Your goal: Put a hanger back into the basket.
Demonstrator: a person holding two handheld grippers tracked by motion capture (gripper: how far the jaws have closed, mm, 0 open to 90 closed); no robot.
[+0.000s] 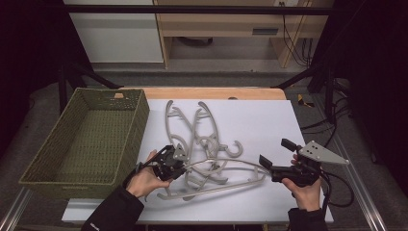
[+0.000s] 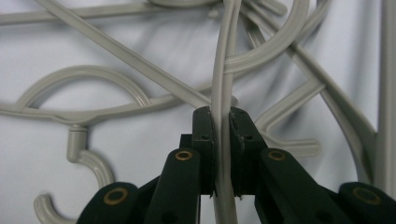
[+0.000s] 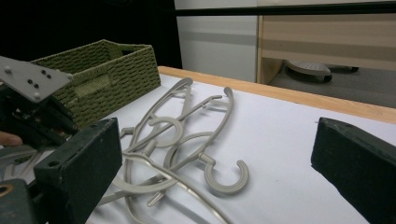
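The white tabletop (image 1: 269,120) carries a green woven basket (image 1: 86,139) at its left edge and a tangled heap of grey hangers (image 1: 202,144) in the middle. One hanger (image 1: 226,166) lies across the near side, its long axis running left to right between the two hands. The left tongs (image 1: 177,163) are clenched on that hanger's thin rail (image 2: 223,84), at its left end, beside the basket. The right tongs (image 1: 274,154) stand released, wide apart, just off its right end, touching nothing. The basket lies nearer the left hand, so a lift leftward looks likely
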